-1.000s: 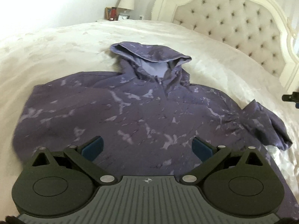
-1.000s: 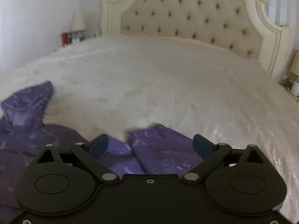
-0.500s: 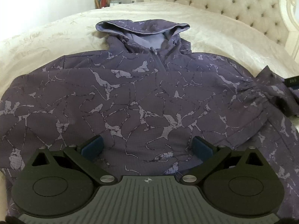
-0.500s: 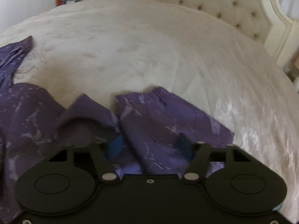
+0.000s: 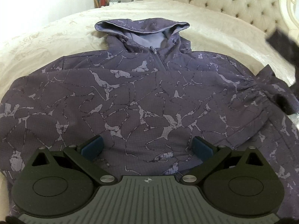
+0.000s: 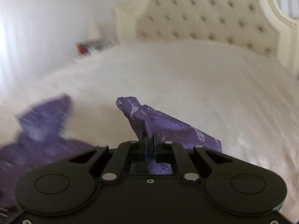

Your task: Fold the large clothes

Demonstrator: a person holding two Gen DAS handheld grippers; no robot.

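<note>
1. Hoodie (image 5: 142, 100): purple, with a pale crackle pattern and a lighter lilac lining inside the hood (image 5: 142, 26). It lies front up, spread flat on the cream bedspread (image 5: 46, 35).
2. Placement relative to the tufted headboard (image 5: 233, 1): the hood points towards the headboard, the body spreads away from it, and the hem is the part farthest from it.
3. A short zip runs down from the neck opening; the zip pull sits just below the hood.
4. Sleeve (image 6: 168, 128), right wrist view: its end is bunched and lifted clear of the bedspread, standing up as a crumpled peak in front of the headboard. This view is motion-blurred, apart from the gripper and the cloth it holds.
5. Right gripper (image 6: 149, 140): fingers pressed together, nearly no gap, pinching a fold of the sleeve cloth between the pads.
6. Left gripper (image 5: 147, 145): fingers spread wide and nothing clamped. It hovers over the lower front of the hoodie, far from the headboard; whether the blue pads (image 5: 92, 145) touch the cloth cannot be told.
7. In the left wrist view the gathered sleeve cuff shows at the hoodie's right edge, with a dark blurred shape above it.
</note>
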